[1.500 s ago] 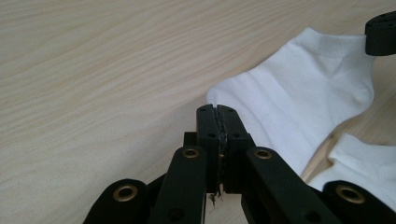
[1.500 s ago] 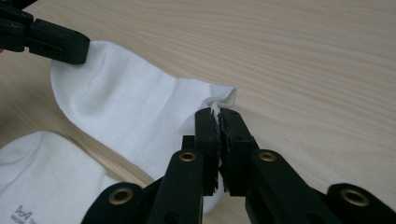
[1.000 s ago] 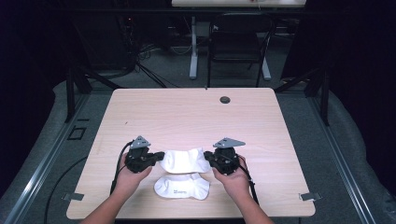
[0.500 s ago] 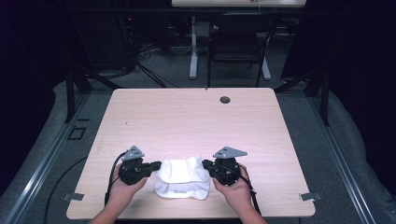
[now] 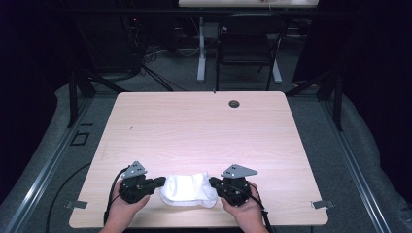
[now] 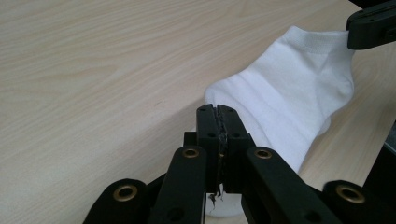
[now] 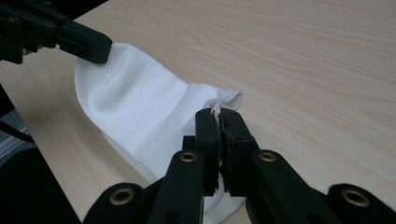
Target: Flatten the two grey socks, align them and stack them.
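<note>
Wooden table (image 5: 204, 131) bears a white sock (image 5: 188, 189), each end clamped by a hand-held gripper; grommet (image 5: 234, 103) far off

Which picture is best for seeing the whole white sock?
The high view: it shows the sock whole, stretched between the left gripper and the right gripper near the table's front edge. The left gripper view shows it close up from one end, partly hidden by black jaws. The right gripper view shows it from the other end.
</note>
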Motion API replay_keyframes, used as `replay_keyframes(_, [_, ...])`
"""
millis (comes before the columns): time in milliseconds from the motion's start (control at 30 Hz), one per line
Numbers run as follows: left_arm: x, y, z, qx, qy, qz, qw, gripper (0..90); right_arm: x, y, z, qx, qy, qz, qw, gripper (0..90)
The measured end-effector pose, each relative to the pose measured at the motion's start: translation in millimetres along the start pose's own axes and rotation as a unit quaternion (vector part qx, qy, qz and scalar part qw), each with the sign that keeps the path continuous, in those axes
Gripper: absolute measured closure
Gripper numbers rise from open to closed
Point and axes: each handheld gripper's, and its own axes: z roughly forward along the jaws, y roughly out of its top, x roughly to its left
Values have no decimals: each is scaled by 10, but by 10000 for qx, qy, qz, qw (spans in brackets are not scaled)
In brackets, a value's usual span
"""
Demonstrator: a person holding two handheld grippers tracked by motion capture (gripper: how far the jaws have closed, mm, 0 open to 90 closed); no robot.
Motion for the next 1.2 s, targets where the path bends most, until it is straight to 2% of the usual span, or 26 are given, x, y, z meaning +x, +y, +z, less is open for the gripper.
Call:
replay_keyframes(133, [-5, -37, 8, -42, 14, -54, 10000, 892, 10, -38, 7, 3, -39, -58, 10000, 868])
replay_keyframes(200, [6, -49, 22, 35, 59, 34, 10000, 892, 3, -58, 22, 31, -28, -34, 10000, 868])
replay_keyframes(267, [10, -67, 41, 96, 84, 30, 9999, 892, -8, -84, 43, 70, -9, 44, 10000, 868])
replay_keyframes(600, [16, -115, 113, 197, 64, 71, 9998, 892, -23, -157, 73, 155, 6, 94, 9998, 868])
replay_keyframes(933, [40, -141, 170, 276, 113, 111, 9995, 891, -48, -193, 116, 288, -27, 39, 9996, 868])
replay_keyframes(1000, [43, -150, 186, 307, 108, 76, 9994, 891, -57, -198, 123, 307, -37, 53, 9995, 868])
replay_keyframes(1200, [39, -168, 236, 398, 147, 152, 9990, 889, -95, -229, 159, 351, -69, 100, 9993, 868])
